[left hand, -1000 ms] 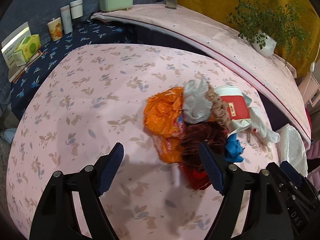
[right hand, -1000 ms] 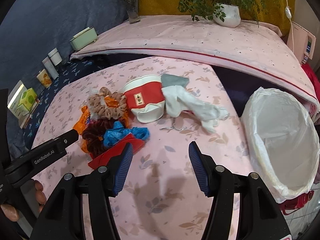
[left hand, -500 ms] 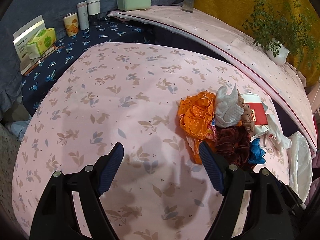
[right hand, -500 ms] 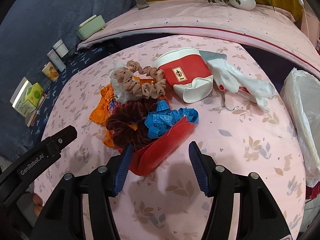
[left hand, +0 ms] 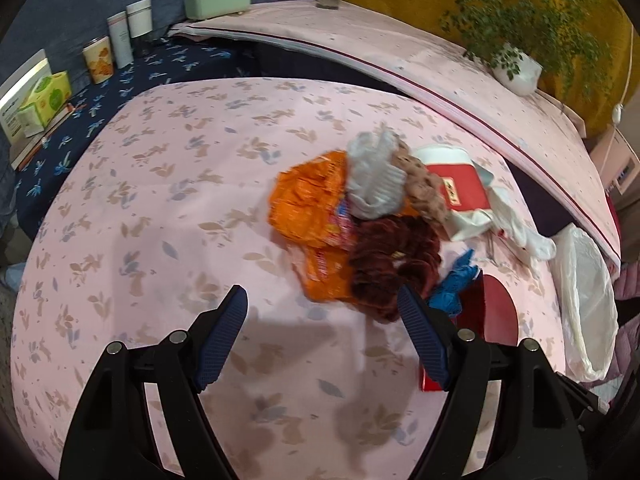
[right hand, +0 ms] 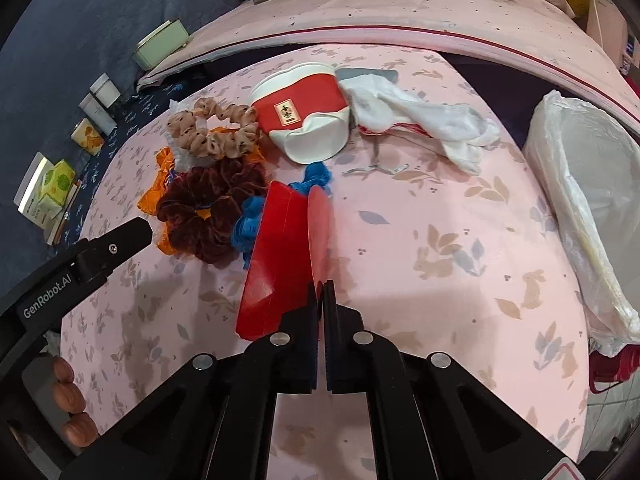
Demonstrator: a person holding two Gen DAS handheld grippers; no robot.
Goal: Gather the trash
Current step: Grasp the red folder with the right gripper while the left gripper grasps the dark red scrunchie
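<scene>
Right claw (right hand: 321, 292) clenched on the round flap of a flattened red carton (right hand: 280, 264), glossy, creased lengthwise, lying on the pink leaf-print worktop (right hand: 440, 264). Its far end touches a blue crumpled scrap (right hand: 316, 176) beside a dark maroon scrunchie (right hand: 212, 208). Behind those: orange wrapper (left hand: 308, 208), tan dotted scrunchie (right hand: 212, 132), red-and-white paper cup (right hand: 304, 120) on its side, white gloves (right hand: 424, 120). White-lined bin (right hand: 584, 184) stands at the worktop's right edge. Left claw (left hand: 322, 312) released, jaws wide apart, hovering over bare cloth just short of the pile.
</scene>
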